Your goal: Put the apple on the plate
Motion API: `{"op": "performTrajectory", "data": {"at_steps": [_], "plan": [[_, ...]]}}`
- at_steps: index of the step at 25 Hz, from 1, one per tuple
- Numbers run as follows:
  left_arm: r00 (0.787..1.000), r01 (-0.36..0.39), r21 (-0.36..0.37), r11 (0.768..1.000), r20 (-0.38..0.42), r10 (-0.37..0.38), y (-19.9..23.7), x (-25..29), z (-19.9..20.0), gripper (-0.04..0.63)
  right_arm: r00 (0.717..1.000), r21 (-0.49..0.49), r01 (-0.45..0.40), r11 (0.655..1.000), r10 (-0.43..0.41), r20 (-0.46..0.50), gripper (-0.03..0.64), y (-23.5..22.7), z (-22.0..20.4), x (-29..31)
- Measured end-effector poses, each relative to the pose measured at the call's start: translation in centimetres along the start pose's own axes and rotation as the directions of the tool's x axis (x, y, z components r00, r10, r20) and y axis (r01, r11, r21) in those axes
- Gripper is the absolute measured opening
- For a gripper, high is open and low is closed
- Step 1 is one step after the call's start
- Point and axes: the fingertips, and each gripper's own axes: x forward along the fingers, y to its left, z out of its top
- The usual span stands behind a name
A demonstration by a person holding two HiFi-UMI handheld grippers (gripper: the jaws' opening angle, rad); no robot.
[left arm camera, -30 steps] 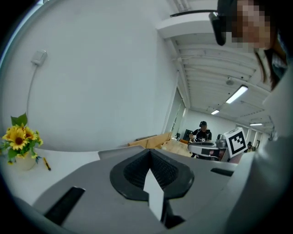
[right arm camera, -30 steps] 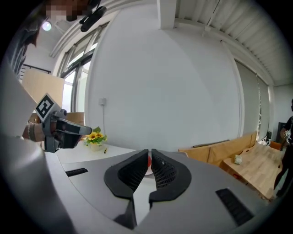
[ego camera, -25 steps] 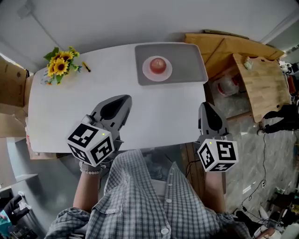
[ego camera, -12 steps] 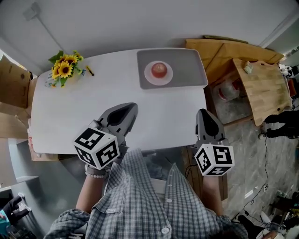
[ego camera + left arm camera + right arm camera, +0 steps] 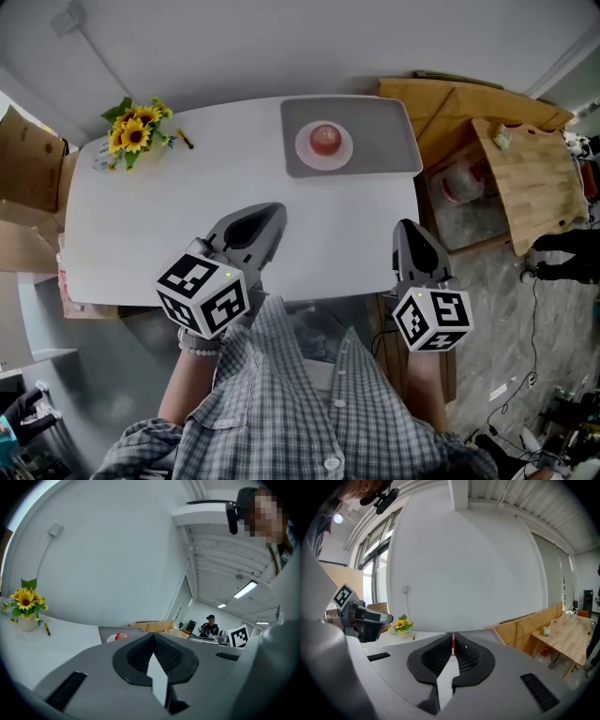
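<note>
Your left gripper and right gripper have jaws together, empty; the apple sits on the plate.

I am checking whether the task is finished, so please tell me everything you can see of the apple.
The small round red apple looks whole, with a lighter patch on top. It rests in the middle of a pale round plate and touches only that plate. The plate lies on a grey rectangular tray at the far side of the white table.
</note>
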Motion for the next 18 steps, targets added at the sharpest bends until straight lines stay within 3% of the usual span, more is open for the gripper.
{"op": "performTrajectory", "data": {"at_steps": [18], "plan": [[0.999,0.038,-0.003,0.999,-0.031,-0.038,-0.8,1.3,-0.8,0.009,1.0,0.015,0.001,1.0,0.0,-0.03,0.029,-0.5,-0.8,0.2]]}}
